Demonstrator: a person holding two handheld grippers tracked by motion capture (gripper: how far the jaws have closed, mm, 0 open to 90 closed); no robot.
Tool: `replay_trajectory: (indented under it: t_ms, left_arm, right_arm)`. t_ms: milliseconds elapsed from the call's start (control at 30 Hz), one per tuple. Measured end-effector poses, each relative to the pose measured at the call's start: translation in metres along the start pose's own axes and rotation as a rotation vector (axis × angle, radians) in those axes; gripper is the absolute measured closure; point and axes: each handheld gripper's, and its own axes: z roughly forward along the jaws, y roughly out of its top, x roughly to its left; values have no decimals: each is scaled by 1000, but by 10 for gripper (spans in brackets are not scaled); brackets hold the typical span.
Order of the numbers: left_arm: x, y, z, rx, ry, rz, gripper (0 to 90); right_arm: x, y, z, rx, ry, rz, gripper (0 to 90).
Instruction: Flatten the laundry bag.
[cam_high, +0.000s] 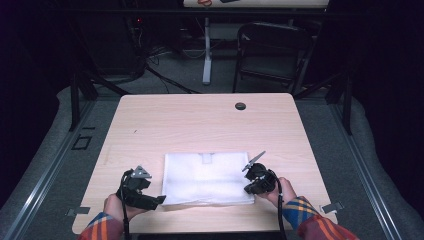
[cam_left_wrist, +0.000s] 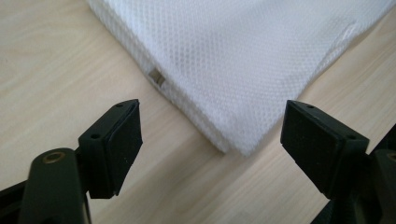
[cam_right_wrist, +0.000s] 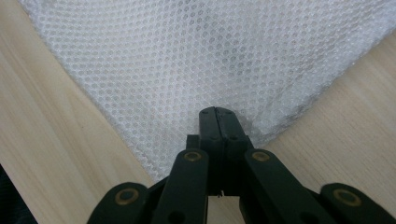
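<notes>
White mesh cloth (cam_high: 207, 178), folded square, lies flat on the pale woodgrain desk (cam_high: 200, 120); left gripper (cam_left_wrist: 212, 140) jaws spread just off its corner, right gripper (cam_right_wrist: 219, 119) jaws pinching the opposite corner.

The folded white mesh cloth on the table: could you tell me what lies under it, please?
The white mesh cloth lies flat on the wooden table, bare wood showing all round its edges. Its stacked layers show at the near corner; anything between or beneath them is covered.

No words, numbers or signs to read anywhere; tiny grey tag (cam_left_wrist: 157, 77) on white mesh cloth (cam_left_wrist: 243, 51) too small to read.
</notes>
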Motion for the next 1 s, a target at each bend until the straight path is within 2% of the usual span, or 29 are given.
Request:
replay_trajectory:
  t_ms: [133,367,567,733,1000]
  left_arm:
    - [-9,10,4,-25,-1,46,180]
    - [-30,32,19,-54,-56,133,173]
    - [-45,46,44,-15,-126,186,192]
    - [-56,52,61,8,-172,235,248]
    - [-74,57,82,51,-210,303,435]
  right_arm:
    - [0,0,0,-1,-2,6,900]
    - [1,0,0,2,-4,11,897]
    - [1,0,0,1,-4,11,897]
    - [1,0,0,1,-6,12,899]
    - [1,0,0,-7,-5,26,900]
